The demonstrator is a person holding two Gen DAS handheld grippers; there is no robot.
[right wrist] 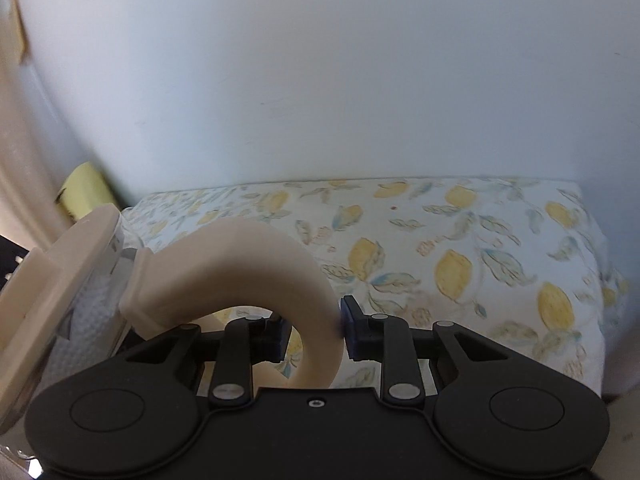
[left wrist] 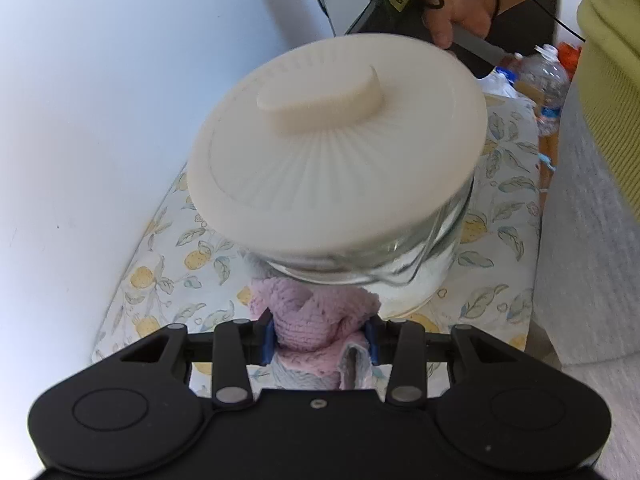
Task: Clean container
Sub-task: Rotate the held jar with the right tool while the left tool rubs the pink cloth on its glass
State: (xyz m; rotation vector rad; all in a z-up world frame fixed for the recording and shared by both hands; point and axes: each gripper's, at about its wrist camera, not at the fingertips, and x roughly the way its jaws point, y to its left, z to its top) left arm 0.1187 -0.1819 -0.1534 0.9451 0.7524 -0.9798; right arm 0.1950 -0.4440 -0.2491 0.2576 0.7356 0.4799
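Observation:
A glass container (left wrist: 400, 256) with a cream ribbed lid (left wrist: 336, 148) is held tilted above the lemon-print tablecloth (left wrist: 504, 184). My left gripper (left wrist: 320, 336) is shut on a bunched pink cloth (left wrist: 316, 316) that touches the glass underside. My right gripper (right wrist: 314, 334) is shut on the container's cream curved handle (right wrist: 240, 264). The lid (right wrist: 52, 292) and glass show edge-on at the left of the right wrist view. The right gripper's body and the hand on it (left wrist: 460, 4) show behind the lid in the left wrist view.
A white wall (right wrist: 320, 80) runs behind the table. The tablecloth (right wrist: 480, 264) spreads to the right of my right gripper. A plastic water bottle (left wrist: 552, 80) and clutter lie beyond the table. A person in a yellow top (left wrist: 612, 80) stands at right.

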